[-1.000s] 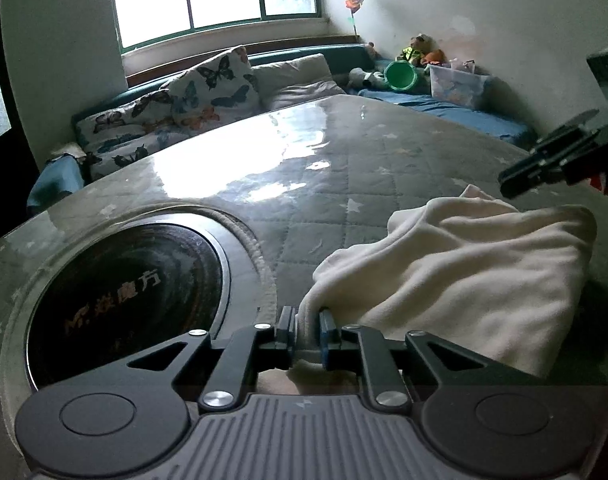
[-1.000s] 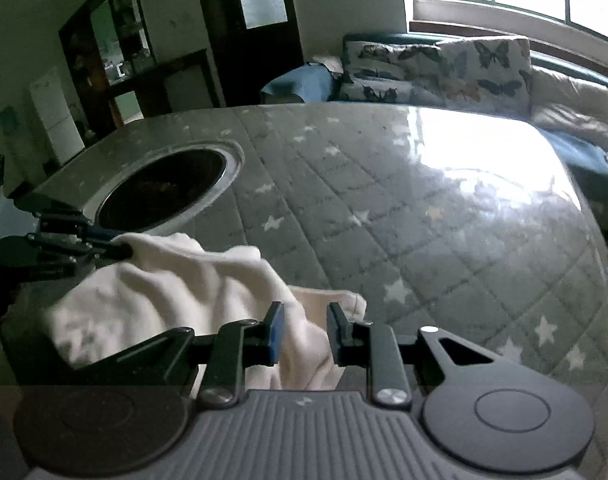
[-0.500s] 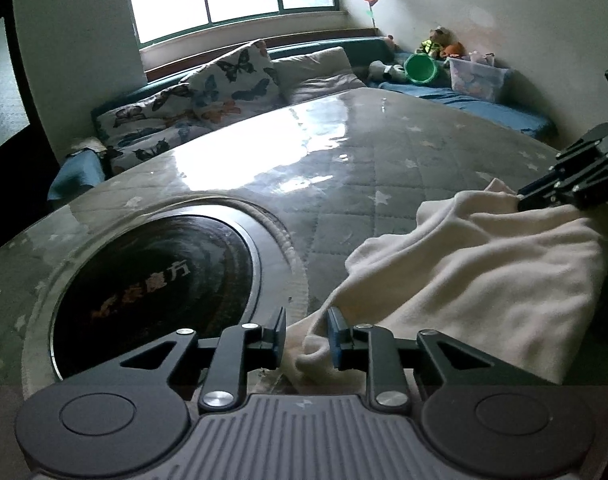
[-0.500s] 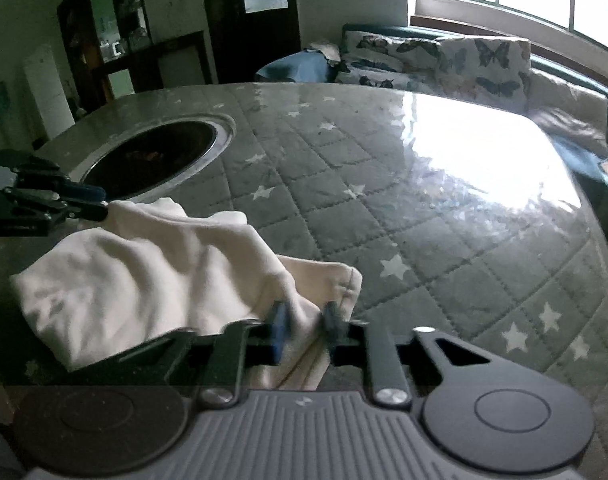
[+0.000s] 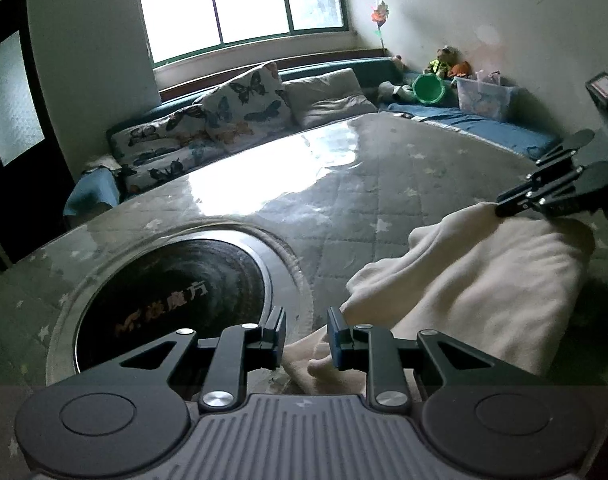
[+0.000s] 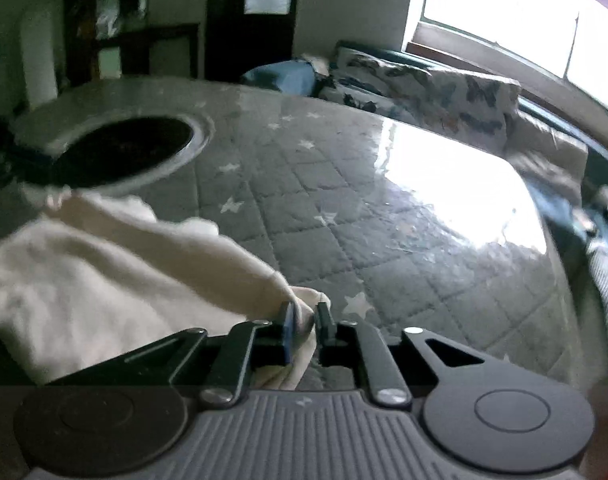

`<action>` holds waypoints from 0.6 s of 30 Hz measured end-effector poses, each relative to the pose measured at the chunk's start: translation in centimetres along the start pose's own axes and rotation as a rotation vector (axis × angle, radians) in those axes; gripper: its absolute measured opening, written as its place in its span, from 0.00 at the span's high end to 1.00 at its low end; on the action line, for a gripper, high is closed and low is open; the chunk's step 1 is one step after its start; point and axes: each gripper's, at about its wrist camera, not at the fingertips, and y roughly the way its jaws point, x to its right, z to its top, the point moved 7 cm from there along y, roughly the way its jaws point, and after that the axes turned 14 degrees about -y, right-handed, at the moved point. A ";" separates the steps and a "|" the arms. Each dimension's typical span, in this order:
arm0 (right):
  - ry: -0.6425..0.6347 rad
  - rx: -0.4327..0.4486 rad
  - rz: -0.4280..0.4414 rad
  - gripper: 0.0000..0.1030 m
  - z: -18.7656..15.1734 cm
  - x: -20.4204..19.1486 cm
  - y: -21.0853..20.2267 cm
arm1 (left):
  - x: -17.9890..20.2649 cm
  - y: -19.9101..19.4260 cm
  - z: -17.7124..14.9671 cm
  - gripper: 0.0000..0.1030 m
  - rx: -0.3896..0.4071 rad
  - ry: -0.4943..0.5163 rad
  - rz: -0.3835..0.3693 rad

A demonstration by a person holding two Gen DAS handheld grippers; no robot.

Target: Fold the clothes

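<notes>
Cream garment (image 5: 484, 280), the one piece of clothing in sight, lies bunched on the near part of one large table (image 5: 344, 184) under a grey quilted cover with pale stars and a glossy clear sheet, just beside the single round black hotplate (image 5: 171, 292) sunk in the table, whose face bears faded orange lettering that cannot be read apart from a last character like 方; behind the table runs a teal bench with two butterfly-print cushions (image 5: 239, 108) and one plain pillow (image 5: 328, 98), then one clear storage box (image 5: 484, 96), one green bucket (image 5: 428, 88), a couple of soft toys (image 5: 440, 62) and one pinwheel (image 5: 379, 14) under the window (image 5: 239, 0); two grippers are in play: the left gripper (image 5: 306, 338) has its fingers a narrow gap apart with a fold of the cloth lying between them, not visibly pinched, and the right gripper (image 6: 304, 326) has its jaws easing open from a near-closed pinch with the garment's corner between the pads, though that view is blurred
</notes>
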 end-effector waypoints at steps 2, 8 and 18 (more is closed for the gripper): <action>0.039 0.036 0.016 0.88 0.6 0.4 -1.0 | 0.4 -0.1 0.2 0.75 0.000 -0.008 -0.028; 0.063 0.070 0.100 0.88 2.3 -1.0 -0.9 | 3.0 1.5 0.5 0.83 -0.027 -0.044 -0.150; 0.059 0.000 0.154 0.88 2.8 -2.9 3.1 | 1.7 6.4 0.1 0.83 -0.089 -0.088 -0.087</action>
